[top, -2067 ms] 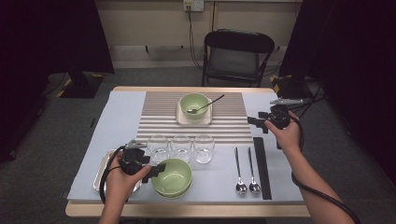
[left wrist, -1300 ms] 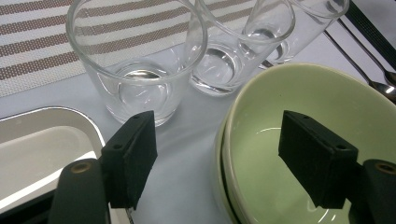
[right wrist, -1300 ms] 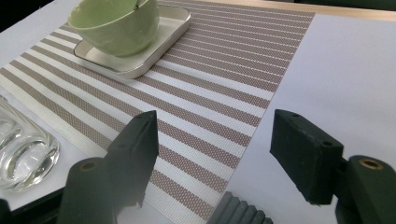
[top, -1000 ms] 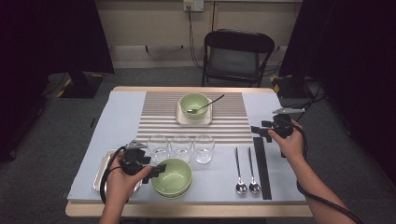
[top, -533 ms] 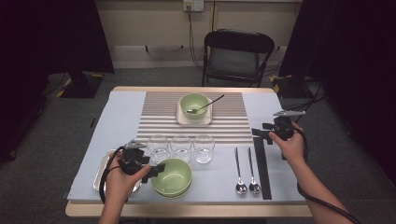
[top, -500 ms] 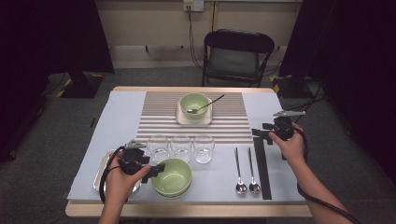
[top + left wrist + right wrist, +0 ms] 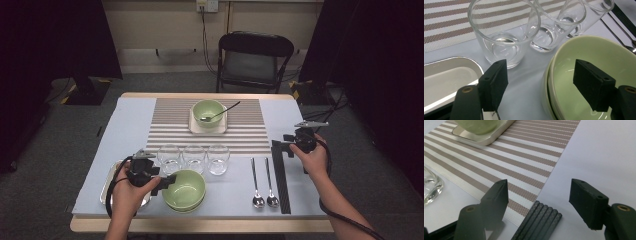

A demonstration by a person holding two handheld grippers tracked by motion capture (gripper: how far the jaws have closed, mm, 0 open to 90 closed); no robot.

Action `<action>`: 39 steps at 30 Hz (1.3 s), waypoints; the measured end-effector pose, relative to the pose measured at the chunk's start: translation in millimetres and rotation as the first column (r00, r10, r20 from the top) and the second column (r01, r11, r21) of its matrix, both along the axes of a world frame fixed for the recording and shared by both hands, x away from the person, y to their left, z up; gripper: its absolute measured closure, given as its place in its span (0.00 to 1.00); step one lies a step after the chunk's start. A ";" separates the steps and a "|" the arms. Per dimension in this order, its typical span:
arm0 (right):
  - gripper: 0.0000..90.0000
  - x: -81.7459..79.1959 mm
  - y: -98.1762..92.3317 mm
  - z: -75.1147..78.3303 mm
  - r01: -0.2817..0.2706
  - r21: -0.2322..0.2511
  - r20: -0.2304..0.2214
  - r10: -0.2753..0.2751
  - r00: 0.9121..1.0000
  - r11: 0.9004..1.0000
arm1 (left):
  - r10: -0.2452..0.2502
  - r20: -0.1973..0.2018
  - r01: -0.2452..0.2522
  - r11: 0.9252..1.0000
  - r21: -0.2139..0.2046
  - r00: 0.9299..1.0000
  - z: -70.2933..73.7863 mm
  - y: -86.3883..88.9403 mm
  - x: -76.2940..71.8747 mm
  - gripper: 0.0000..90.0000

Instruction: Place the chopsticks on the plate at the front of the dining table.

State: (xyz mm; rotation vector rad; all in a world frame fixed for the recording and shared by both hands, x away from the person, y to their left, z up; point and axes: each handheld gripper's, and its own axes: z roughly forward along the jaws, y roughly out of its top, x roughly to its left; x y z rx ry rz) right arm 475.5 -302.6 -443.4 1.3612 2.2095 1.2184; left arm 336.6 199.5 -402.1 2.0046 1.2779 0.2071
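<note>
My left gripper [image 7: 166, 183] rests at the near left and stands open across the rim of the stacked green bowls [image 7: 185, 190]. In the left gripper view one jaw is outside the bowls [image 7: 579, 57] and the other hangs inside them, and neither pad touches the rim. My right gripper [image 7: 281, 145] is open at the right, low over the far end of a black ribbed strip [image 7: 281, 176]. The right gripper view shows that strip end [image 7: 537, 223] lying on the cloth between the spread jaws, untouched.
Three clear glasses [image 7: 194, 158] stand in a row just beyond the bowls. A metal tray [image 7: 109, 184] lies under my left hand. Two spoons [image 7: 265, 186] lie beside the strip. A green bowl with a spoon [image 7: 208, 112] sits on a square plate on the striped mat [image 7: 165, 131]. Behind the table stands a chair [image 7: 255, 57].
The right hand has come a little nearer and to the right, down to the strip's far end. The left hand and the bowls have stayed put.
</note>
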 end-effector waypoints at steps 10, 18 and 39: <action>0.34 -2.3 -4.3 -1.5 0.011 -0.017 0.003 -0.011 1.000 1.000 | 0.005 0.005 -0.005 1.000 -0.002 1.000 1.7 1.6 -0.9 0.31; 0.35 -4.8 -6.7 -4.2 0.019 -0.040 -0.008 -0.020 1.000 0.999 | 0.004 0.003 -0.004 1.000 -0.003 1.000 0.6 0.4 -0.7 0.31; 0.39 -8.3 -7.4 -16.2 0.038 -0.066 -0.042 -0.041 0.998 0.997 | 0.007 -0.001 -0.007 1.000 -0.002 1.000 -0.5 -0.2 -0.5 0.31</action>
